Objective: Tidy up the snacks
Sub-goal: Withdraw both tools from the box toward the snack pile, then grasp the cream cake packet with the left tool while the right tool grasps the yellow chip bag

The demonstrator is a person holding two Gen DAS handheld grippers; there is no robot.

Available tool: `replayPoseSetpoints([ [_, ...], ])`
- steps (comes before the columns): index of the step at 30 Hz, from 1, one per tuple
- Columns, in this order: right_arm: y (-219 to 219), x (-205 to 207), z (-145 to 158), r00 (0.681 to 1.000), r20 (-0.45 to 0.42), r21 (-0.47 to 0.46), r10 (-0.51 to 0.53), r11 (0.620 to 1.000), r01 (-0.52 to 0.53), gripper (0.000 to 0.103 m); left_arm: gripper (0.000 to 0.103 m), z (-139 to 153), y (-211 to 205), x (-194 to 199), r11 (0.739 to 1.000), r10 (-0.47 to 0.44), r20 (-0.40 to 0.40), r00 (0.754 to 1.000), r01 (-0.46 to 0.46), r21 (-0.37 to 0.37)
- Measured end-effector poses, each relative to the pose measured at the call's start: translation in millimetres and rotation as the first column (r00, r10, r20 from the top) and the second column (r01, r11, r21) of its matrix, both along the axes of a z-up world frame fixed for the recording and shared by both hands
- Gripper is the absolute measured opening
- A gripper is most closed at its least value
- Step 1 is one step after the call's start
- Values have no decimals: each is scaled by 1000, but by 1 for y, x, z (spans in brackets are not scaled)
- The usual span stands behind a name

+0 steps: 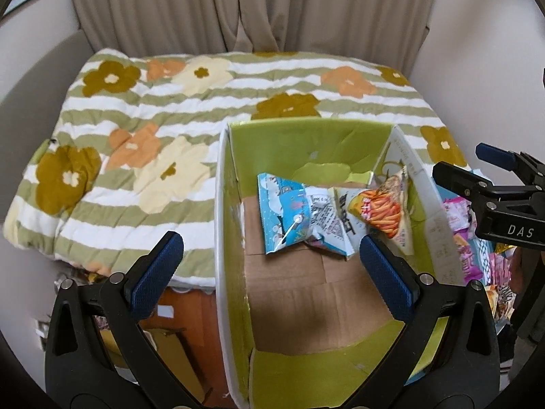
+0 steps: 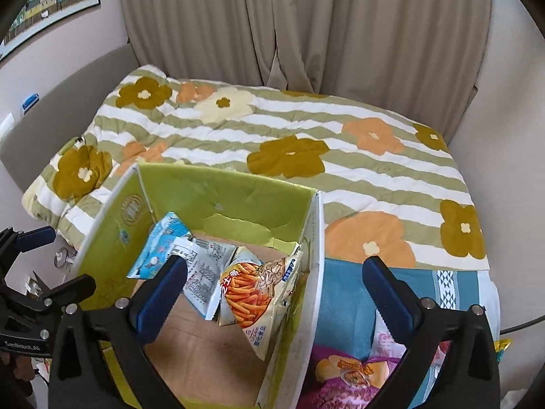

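Inside box [image 2: 218, 191]: fries bag [image 2: 252, 293] leans on the wall.
Both grippers [image 1: 269, 266] [image 2: 276, 289]: spread, empty.
Risk: a careless reach for the purple packet [image 2: 344, 375] snags the wall.

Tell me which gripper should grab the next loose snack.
Right. The right gripper is open over the purple snack bag outside the box; the left gripper hangs over the box's inside.

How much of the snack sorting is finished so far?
Done: a blue packet and an orange chip bag lie in the green box. In hand: nothing; left gripper and right gripper are open. Left: purple packets outside the box.
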State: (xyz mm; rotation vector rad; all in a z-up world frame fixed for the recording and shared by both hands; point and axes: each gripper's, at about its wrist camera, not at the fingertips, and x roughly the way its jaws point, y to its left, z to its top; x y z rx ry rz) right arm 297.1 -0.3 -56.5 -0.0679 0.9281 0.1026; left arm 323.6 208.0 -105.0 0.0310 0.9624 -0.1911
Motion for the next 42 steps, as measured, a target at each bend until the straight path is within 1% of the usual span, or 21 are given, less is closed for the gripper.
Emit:
replayPoseSetpoints([
  [4, -2, -18, 18, 1000, 30, 22, -1, 1000, 0, 102, 103, 22, -8, -21, 1000, 14, 43, 999, -15, 16],
  [8, -12, -42, 38, 998, 66, 40, 8, 999, -11, 102, 103, 45, -20, -49, 999, 45, 99, 994, -46, 1],
  [11, -24, -66, 53, 994, 112, 42, 15, 999, -20, 102, 103, 59, -35, -74, 997, 70, 132, 989, -72, 5],
  [16, -57, -110, 73, 986, 166, 74, 8, 997, -21, 102, 103, 74, -69, -120, 995, 99, 181, 979, -96, -25],
  [22, -110, -170, 88, 972, 232, 61, -35, 998, 21, 102, 103, 80, -122, -171, 995, 100, 218, 971, -91, -49],
  [28, -161, -221, 89, 967, 243, 71, -76, 996, 61, 102, 103, 80, -172, -217, 996, 79, 233, 969, -69, -51],
  [34, -210, -260, 83, 966, 236, 86, -103, 993, 84, 102, 103, 72, -220, -247, 998, 40, 231, 972, -29, -52],
  [38, -237, -279, 68, 970, 217, 90, -111, 992, 93, 102, 103, 50, -259, -261, 999, -4, 194, 981, 14, -48],
  [42, -263, -294, 40, 977, 158, 117, -141, 985, 124, 102, 103, 23, -291, -267, 997, -61, 127, 990, 66, -39],
])
